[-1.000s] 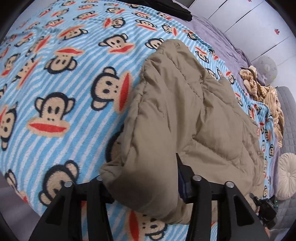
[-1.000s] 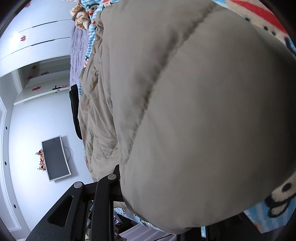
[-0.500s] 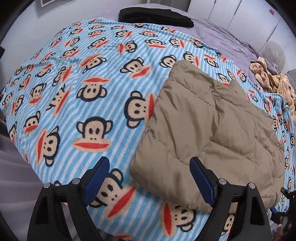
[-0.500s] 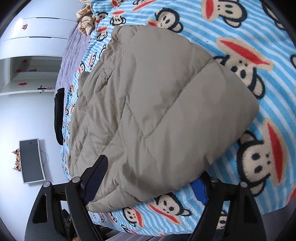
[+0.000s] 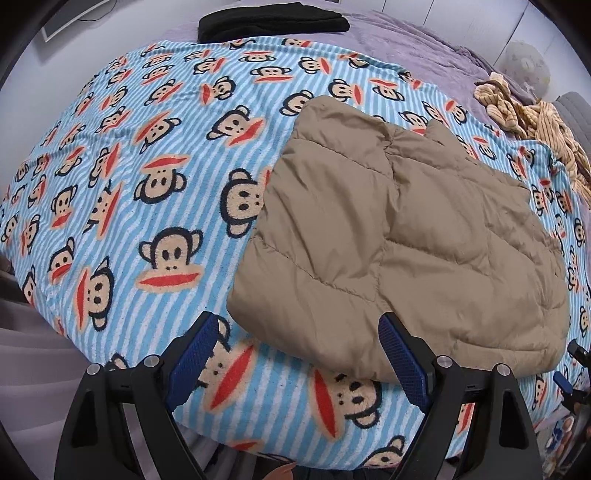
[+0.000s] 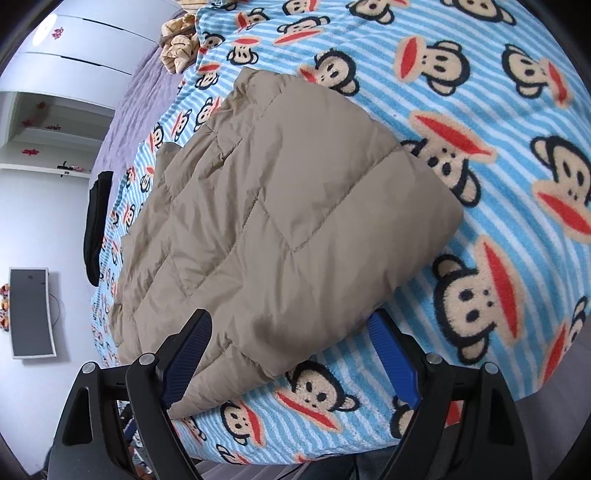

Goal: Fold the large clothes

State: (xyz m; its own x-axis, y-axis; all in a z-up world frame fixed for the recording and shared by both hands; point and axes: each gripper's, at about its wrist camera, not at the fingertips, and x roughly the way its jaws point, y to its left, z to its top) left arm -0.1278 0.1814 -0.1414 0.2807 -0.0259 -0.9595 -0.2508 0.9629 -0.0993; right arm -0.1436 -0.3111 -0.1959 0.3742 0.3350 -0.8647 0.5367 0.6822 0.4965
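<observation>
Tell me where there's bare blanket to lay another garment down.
Widest free patch: monkey blanket left of the tan quilted jacket, up to the black folded garment. A narrow strip along the near edge. Crowded right: jacket, then the striped plush toy.

A quilted tan jacket (image 5: 402, 240) of smooth, faintly sheened padded cloth lies on a fuzzy, matt fleece blanket (image 5: 155, 155) printed with monkey faces. Matt black plastic frames with bright metal bolts carry the ribbed blue rubbery pads (image 6: 393, 360) of each tool. Beyond, plush purple bedding (image 5: 402, 40) and ribbed beige knit cloth (image 5: 532, 122).
</observation>
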